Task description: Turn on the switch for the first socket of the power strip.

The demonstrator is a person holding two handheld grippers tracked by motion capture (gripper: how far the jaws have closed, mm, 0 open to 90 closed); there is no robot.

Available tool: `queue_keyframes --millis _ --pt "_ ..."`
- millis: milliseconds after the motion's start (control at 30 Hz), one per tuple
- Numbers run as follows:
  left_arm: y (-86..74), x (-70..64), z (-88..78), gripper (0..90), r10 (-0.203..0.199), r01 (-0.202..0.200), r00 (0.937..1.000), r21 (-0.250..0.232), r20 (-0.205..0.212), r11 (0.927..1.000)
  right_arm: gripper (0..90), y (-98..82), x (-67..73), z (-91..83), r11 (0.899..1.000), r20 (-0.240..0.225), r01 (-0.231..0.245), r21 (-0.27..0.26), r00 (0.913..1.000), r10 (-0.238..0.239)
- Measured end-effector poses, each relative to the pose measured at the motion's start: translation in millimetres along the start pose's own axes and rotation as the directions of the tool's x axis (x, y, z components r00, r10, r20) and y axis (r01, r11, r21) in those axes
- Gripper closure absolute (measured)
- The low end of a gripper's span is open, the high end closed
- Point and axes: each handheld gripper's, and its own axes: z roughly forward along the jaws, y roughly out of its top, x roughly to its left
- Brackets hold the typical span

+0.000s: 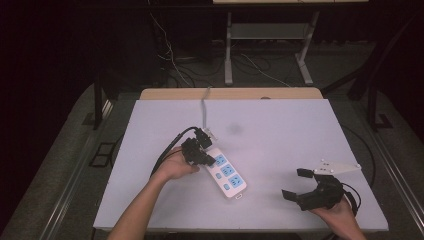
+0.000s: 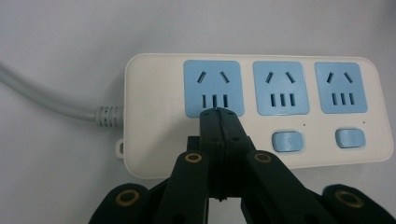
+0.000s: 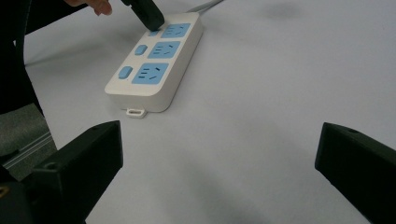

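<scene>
Under the left gripper [image 2: 218, 112] a white power strip [image 2: 254, 114] is seen lying flat on the table [image 1: 280, 130]. Jaws are pressed fully together w/ nothing between them; tips are set over the strip's cable-end switch, right below the first blue socket [image 2: 214, 88]. Two more switches [image 2: 288, 141] are lined up to the right of the tips. Grey cable [image 2: 51, 102] is led off left of them. Well apart, near the table's front edge, the right gripper [image 1: 300, 184] is held wide open, empty, w/ the strip ahead of it.
</scene>
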Motion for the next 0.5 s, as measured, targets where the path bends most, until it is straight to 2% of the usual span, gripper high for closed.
queue_keyframes --millis 300,500 --pt "8.2 -0.1 -16.3 89.0 0.006 -0.007 0.9995 -0.056 -0.030 0.9984 0.5 -0.1 -0.2 -0.2 1.000 0.001 -0.002 0.000 1.0000 0.002" --pt "7.7 0.7 -27.4 89.0 0.006 -0.010 0.9987 -0.084 -0.051 0.9964 0.5 -0.2 -0.2 -0.9 1.000 0.002 -0.006 -0.002 1.0000 0.006"
